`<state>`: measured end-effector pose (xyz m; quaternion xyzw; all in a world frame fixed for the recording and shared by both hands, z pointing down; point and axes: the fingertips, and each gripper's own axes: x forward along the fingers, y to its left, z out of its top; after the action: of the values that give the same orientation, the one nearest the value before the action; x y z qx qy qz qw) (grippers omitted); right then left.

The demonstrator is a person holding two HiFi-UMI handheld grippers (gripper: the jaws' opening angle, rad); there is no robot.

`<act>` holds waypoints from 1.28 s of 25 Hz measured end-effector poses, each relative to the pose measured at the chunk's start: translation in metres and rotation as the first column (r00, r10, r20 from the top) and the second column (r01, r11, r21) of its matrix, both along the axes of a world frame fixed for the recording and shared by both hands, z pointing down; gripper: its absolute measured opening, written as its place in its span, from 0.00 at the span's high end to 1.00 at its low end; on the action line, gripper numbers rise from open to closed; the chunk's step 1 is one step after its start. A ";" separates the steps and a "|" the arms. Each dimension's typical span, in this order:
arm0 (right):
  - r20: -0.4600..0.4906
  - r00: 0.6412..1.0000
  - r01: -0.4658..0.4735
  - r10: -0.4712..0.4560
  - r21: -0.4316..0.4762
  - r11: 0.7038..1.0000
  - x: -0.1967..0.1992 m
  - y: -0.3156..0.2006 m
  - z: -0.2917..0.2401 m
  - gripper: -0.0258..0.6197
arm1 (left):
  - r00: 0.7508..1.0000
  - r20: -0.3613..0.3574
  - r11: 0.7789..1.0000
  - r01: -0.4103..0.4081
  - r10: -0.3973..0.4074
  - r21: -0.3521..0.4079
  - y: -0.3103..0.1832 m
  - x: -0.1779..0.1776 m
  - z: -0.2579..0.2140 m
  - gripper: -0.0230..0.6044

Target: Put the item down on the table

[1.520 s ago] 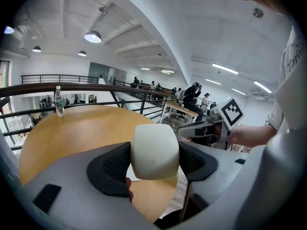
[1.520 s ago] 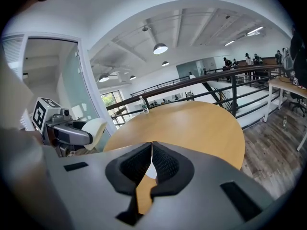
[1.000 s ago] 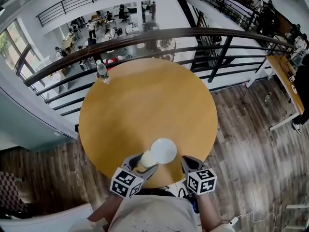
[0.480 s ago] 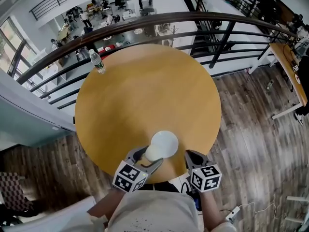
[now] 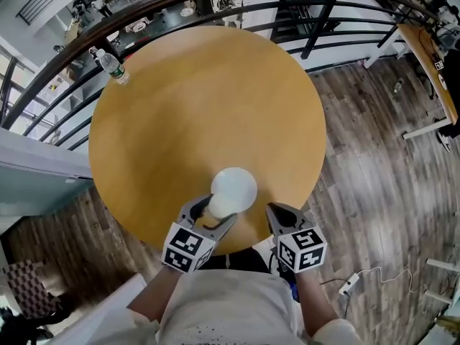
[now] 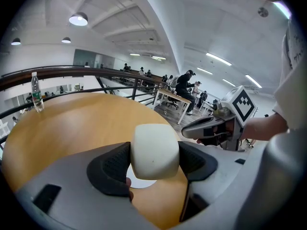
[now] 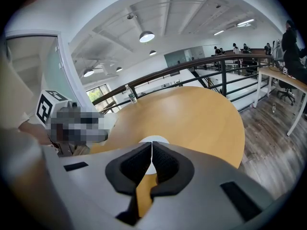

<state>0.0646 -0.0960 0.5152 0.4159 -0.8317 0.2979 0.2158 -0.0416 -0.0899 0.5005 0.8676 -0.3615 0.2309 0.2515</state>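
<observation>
The left gripper (image 5: 213, 213) holds the white light bulb (image 5: 233, 190) by its neck over the table (image 5: 201, 99) near its near edge, the right gripper (image 5: 279, 213) is pinched closed and empty, and gentle lowering looks next.

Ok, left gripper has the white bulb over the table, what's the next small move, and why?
Probably ease the left gripper straight down until the white bulb rests on the table, before opening. Its jaws are shut on the bulb's neck, the globe lies over the table's near part, and contact cannot be confirmed.
</observation>
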 end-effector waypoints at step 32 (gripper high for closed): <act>0.037 0.998 -0.038 0.043 -0.117 0.992 0.008 -0.007 0.068 0.92 | 0.971 0.215 0.992 -0.088 0.106 -0.092 -0.042 0.019 0.134 0.46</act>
<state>0.0724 -0.1033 0.5829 0.4134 -0.8084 0.3585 0.2170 -0.0227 -0.1316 0.6342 0.8424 -0.3346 0.3519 0.2337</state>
